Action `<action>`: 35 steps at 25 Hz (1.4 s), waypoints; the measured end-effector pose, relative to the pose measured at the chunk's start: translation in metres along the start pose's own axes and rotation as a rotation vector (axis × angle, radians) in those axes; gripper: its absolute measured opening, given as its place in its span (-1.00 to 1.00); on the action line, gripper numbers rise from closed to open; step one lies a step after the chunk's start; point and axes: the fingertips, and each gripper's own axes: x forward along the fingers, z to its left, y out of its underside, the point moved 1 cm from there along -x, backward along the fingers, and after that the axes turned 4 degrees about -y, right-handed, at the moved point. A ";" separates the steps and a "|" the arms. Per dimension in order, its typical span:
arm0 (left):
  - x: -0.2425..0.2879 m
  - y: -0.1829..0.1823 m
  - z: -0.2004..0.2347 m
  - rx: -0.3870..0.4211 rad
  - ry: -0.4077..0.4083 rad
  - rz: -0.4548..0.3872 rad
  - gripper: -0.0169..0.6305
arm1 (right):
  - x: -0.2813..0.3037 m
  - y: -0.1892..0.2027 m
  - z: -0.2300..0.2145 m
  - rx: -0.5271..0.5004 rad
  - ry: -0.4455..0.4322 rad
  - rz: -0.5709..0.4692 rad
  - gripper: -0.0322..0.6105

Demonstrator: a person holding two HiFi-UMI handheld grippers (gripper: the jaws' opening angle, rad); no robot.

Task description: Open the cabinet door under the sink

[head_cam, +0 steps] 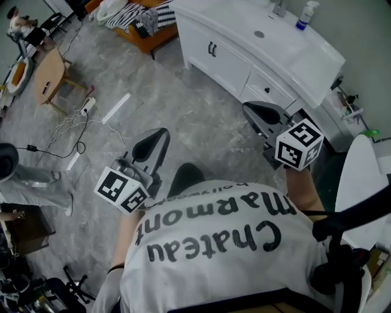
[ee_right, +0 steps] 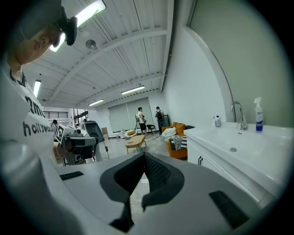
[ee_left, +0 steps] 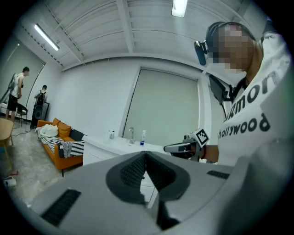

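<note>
The white sink cabinet (head_cam: 226, 58) stands at the upper right of the head view, some way ahead of both grippers. Its door under the sink is closed and carries two black handles (head_cam: 211, 49); these handles (ee_right: 200, 160) also show in the right gripper view. My left gripper (head_cam: 162, 133) is shut with nothing in it and is held over the floor. My right gripper (head_cam: 247, 107) is also shut and empty, near the cabinet's drawer knob (head_cam: 267, 90) but apart from it. The left gripper view shows the cabinet (ee_left: 98, 153) and the right gripper (ee_left: 183, 148).
A faucet (head_cam: 279, 7) and a spray bottle (head_cam: 305, 15) stand on the countertop. An orange sofa (head_cam: 143, 27) with a striped blanket is left of the cabinet. A wooden table (head_cam: 49, 73) and cables (head_cam: 70, 125) lie at the left. Two people (ee_right: 148, 119) stand far back.
</note>
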 end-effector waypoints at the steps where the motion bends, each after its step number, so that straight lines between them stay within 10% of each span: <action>1: 0.002 0.000 0.003 0.002 0.000 0.002 -0.92 | 0.003 0.000 -0.002 0.002 0.000 0.001 -0.88; 35: 0.182 -0.073 0.270 0.032 0.310 0.067 -0.92 | 0.203 -0.084 -0.147 0.088 0.294 -0.014 -0.88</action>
